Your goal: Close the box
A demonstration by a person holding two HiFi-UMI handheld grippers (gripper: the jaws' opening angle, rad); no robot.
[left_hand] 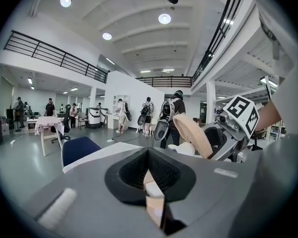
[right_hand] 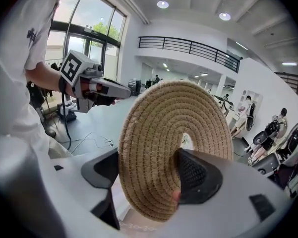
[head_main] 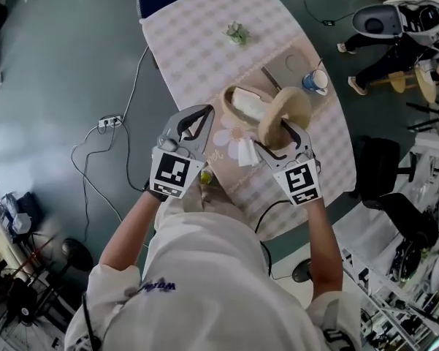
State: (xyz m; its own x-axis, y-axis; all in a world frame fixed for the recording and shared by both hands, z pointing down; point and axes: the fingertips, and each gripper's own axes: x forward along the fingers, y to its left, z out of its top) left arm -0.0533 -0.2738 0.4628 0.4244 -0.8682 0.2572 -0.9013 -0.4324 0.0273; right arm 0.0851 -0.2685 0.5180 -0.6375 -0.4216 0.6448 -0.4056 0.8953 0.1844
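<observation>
The right gripper (right_hand: 148, 176) clamps a round woven straw lid (right_hand: 164, 128) on edge, at 4 o'clock of the open oval woven box (head_main: 232, 101). The left gripper (head_main: 192, 123), at the lid's 9 o'clock, has its jaws together, empty.

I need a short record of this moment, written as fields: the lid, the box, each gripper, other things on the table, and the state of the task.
lid: round woven lid, on edge, tilted, above the table beside the box
box: oval woven box, open, on the table, something white inside
right gripper: closed on the lid
left gripper: jaws together, holds nothing
other things: blue cup, small green object
task state: box not yet closed
</observation>
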